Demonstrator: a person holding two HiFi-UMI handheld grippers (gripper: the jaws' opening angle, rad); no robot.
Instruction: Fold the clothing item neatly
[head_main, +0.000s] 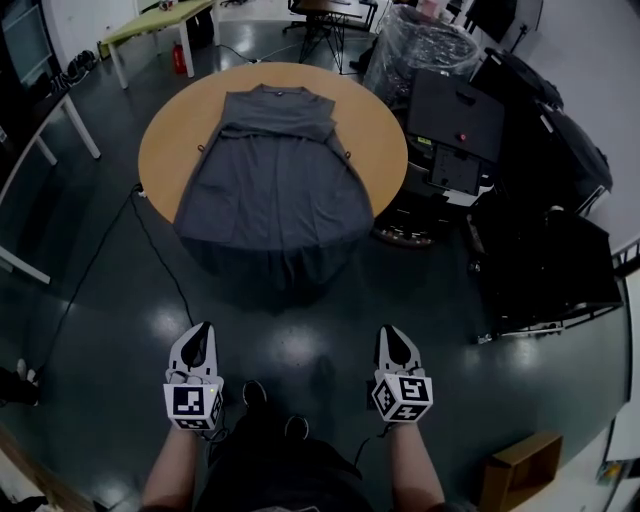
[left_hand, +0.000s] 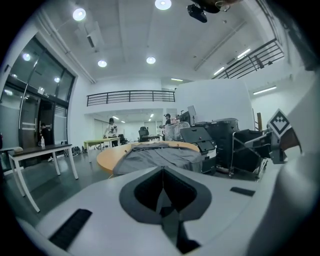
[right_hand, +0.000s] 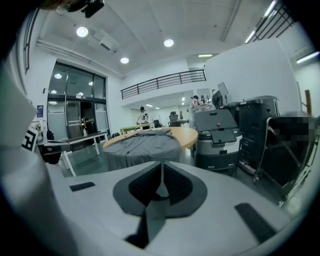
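Observation:
A grey sleeveless dress (head_main: 273, 172) lies spread flat on the round wooden table (head_main: 383, 138), its hem hanging over the near edge. The dress (left_hand: 159, 156) also shows ahead in the left gripper view, and the dress (right_hand: 145, 145) in the right gripper view. My left gripper (head_main: 201, 333) is shut and empty, held low in front of me, well short of the table. My right gripper (head_main: 395, 338) is likewise shut with nothing in it, level with the left and apart from the cloth.
A black cart with a tilted screen (head_main: 455, 118) stands right of the table, with a plastic-wrapped bundle (head_main: 418, 40) behind it. Black cases (head_main: 545, 250) fill the right side. A cable (head_main: 150, 240) runs across the dark floor at left. White tables (head_main: 35, 150) stand far left.

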